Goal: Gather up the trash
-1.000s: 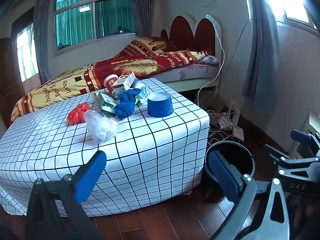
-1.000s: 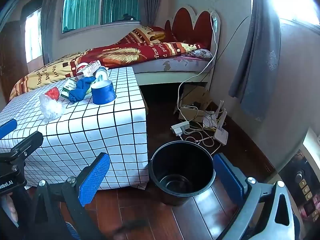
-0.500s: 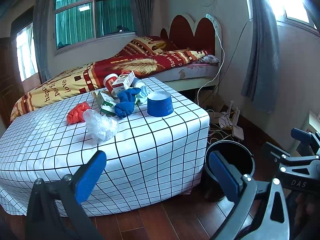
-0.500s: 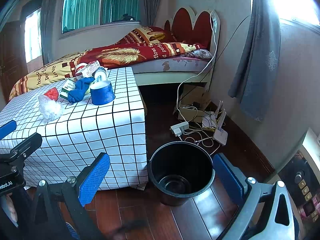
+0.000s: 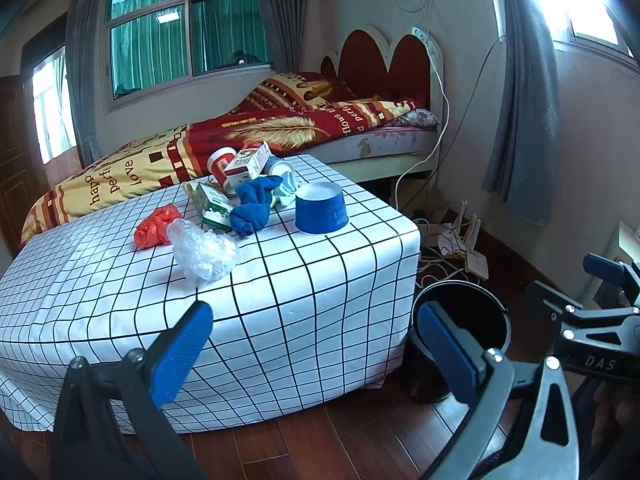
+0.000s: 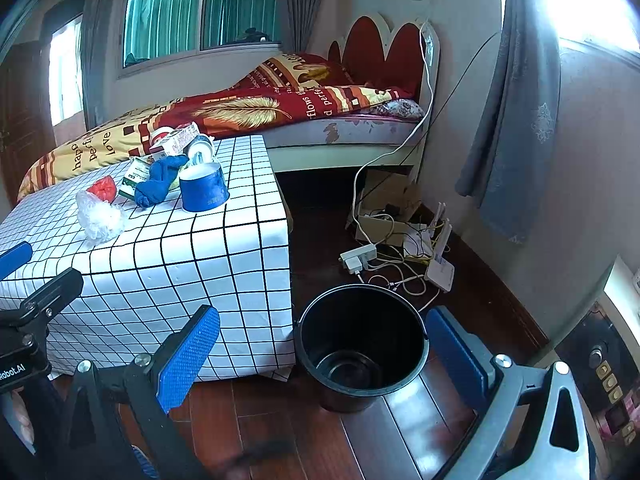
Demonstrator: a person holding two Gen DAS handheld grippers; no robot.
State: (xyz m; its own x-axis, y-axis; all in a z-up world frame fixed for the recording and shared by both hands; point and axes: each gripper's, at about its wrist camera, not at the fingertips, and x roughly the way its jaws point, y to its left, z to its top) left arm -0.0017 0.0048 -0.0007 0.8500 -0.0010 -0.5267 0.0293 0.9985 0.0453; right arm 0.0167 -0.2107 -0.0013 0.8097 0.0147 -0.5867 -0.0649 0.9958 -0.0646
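Note:
Trash lies on a table with a white grid cloth (image 5: 304,300): a crumpled clear plastic bag (image 5: 204,250), a red wad (image 5: 156,226), a green-white carton (image 5: 212,204), a blue sock (image 5: 254,204), an upturned blue paper cup (image 5: 320,208) and more cartons and cups (image 5: 244,166) behind. An empty black bucket (image 6: 360,344) stands on the floor at the table's right corner. My left gripper (image 5: 316,344) is open and empty, short of the table's front edge. My right gripper (image 6: 320,352) is open and empty, low before the bucket.
A bed (image 5: 280,128) with a red and yellow blanket stands behind the table. A power strip, cables and a router (image 6: 400,252) lie on the wooden floor by the wall, beyond the bucket. Grey curtains (image 6: 516,120) hang at the right.
Both views have shifted only slightly. Both grippers stay open and empty, and nothing on the table has moved.

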